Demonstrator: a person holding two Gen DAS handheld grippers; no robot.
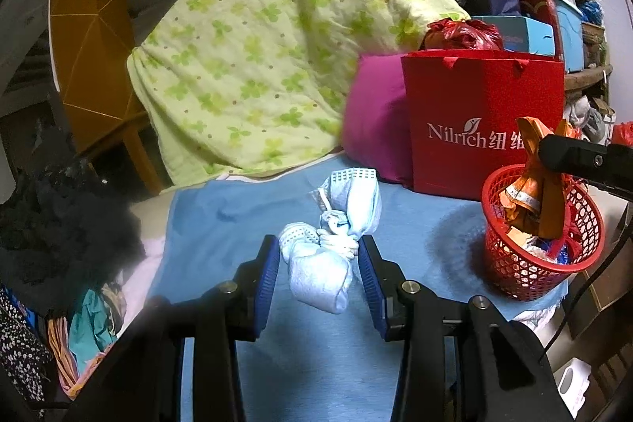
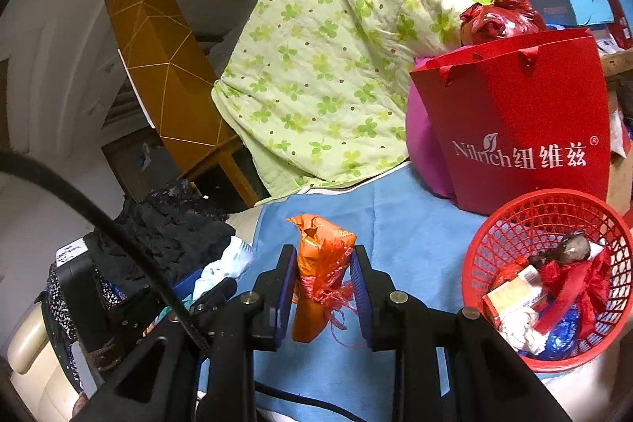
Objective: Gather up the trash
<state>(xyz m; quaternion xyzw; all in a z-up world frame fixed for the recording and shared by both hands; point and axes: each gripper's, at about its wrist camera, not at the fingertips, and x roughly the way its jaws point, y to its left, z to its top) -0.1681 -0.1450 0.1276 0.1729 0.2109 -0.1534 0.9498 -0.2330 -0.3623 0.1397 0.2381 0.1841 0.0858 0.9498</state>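
Showing basket (image 2: 548, 279) contents: right view.

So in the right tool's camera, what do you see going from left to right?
Black lacy clothes → orange wrapper pinched in the right tool → red basket full of trash.

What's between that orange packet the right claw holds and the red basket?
Only bare blue cloth separates the orange packet from the red basket, seen in the right wrist view.

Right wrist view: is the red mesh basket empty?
No, the red mesh basket already holds trash, including a small carton, crumpled white paper and a red ribbon bow.
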